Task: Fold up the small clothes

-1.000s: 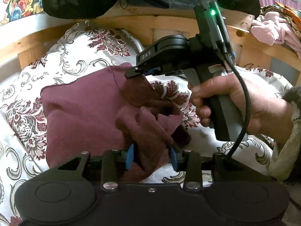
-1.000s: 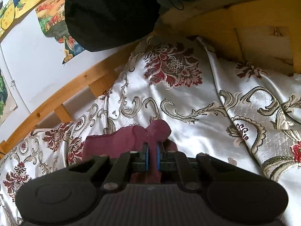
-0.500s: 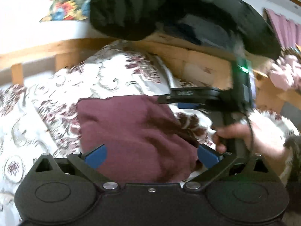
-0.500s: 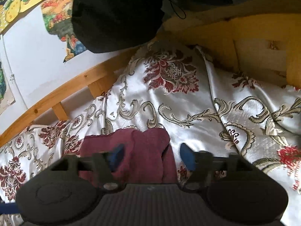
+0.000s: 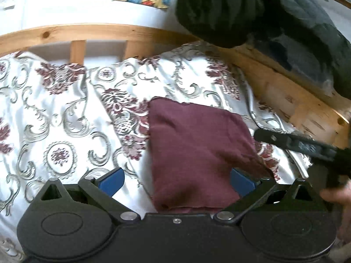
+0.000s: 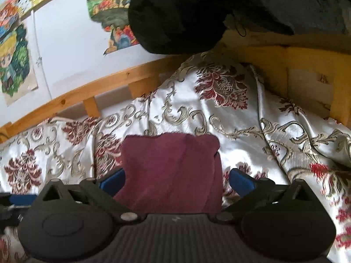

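Note:
A small maroon garment (image 5: 197, 149) lies folded flat on the floral bedspread (image 5: 54, 109); in the right wrist view the garment (image 6: 171, 166) is a neat rectangle. My left gripper (image 5: 177, 180) hovers over its near edge, open, its blue pads wide apart and off the cloth. My right gripper (image 6: 177, 179) is still opening its jaws; the cloth lies below and between them and the pads do not press on it. In the left wrist view the right gripper's black body (image 5: 302, 145) reaches in from the right, held by a hand (image 5: 335, 197).
A wooden bed rail (image 5: 87, 30) runs along the back and right side. A dark bundled coat (image 5: 241, 11) hangs over the rail's corner. Colourful posters (image 6: 15, 61) cover the white wall. Bedspread folds rise to the right (image 6: 296, 135).
Both grippers were shut on bunched maroon cloth; both have opened, let it go, and pulled back and upward. The garment now lies flat and folded.

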Tool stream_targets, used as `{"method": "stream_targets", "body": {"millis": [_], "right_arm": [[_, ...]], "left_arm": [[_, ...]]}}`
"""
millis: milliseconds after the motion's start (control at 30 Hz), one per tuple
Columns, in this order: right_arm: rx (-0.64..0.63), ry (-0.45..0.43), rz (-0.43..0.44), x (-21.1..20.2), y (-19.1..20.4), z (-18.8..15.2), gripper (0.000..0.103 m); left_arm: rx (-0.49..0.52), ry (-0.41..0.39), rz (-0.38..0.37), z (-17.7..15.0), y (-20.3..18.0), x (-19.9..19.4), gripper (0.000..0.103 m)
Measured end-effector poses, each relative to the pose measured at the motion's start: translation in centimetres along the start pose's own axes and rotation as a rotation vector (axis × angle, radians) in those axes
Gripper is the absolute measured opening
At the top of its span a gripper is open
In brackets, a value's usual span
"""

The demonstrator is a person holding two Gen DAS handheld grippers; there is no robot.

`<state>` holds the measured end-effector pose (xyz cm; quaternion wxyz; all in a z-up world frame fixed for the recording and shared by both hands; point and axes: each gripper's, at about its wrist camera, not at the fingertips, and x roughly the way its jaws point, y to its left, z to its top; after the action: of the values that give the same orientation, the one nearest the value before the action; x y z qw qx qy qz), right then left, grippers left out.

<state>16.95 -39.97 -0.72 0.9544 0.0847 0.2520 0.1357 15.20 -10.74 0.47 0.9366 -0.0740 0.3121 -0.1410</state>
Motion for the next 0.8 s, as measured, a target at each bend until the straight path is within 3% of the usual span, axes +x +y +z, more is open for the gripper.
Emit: {"method": "stream_targets", "body": {"millis": [233, 433, 500, 700, 800], "right_arm": [[-0.057, 0.110, 0.000, -1.0, 2.1, -2.3, 0.103], [-0.119, 0.243, -0.112, 0.9, 2.0, -3.2, 0.103], [-0.092, 0.276, -0.103, 1.2, 1.2, -3.4, 0.103], [0.080, 0.199, 0.052, -0.1, -1.1, -2.2, 0.103], [0.149, 0.141, 0.077, -0.1, -2.2, -1.5, 0.103]], "left_arm": [[-0.015, 0.016, 0.027, -0.1, 0.5, 0.1, 0.102], [-0.004, 0.040, 0.035, -0.5, 0.2, 0.7, 0.102], [0.002, 0.049, 0.043, -0.6, 0.1, 1.1, 0.102], [-0.015, 0.063, 0.069, -0.9, -0.1, 2.3, 0.102], [-0.012, 0.055, 0.086, -1.0, -0.3, 2.8, 0.102]]}}
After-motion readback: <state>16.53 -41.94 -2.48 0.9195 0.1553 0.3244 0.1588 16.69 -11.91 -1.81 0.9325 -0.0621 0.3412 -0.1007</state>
